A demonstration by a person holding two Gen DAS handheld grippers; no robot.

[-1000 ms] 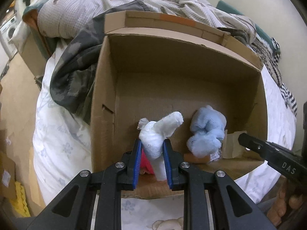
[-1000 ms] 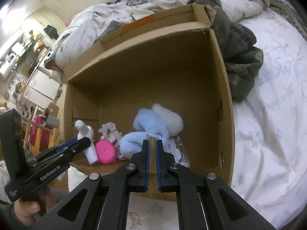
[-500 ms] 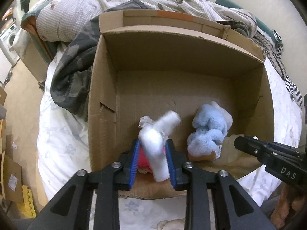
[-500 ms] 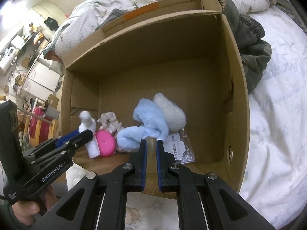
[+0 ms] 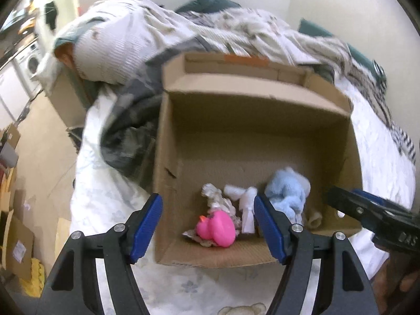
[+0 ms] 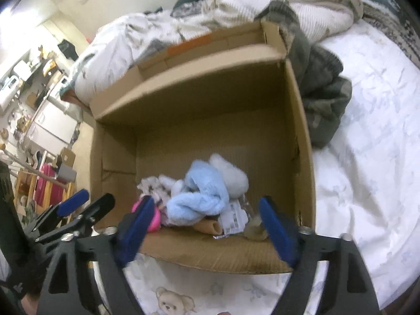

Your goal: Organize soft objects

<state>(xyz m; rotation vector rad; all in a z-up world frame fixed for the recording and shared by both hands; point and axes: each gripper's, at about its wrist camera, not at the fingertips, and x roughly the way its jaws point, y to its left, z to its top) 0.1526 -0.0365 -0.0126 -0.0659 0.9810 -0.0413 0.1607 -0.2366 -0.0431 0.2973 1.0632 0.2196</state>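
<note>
Two open claws (image 5: 208,221) — toys (image 5: 244,207) below

Ahead of the left hand-held gripper (image 5: 207,223), with its blue pads and black arms, the brown cardboard box (image 5: 168,141) held a hot-pink duck (image 5: 216,227), a white plush (image 5: 245,204) and a pale-blue plush (image 5: 284,193). The bed sheet (image 6: 367,157) beyond the right hand-held gripper (image 6: 207,225) was white with faint blue flowers.
</note>
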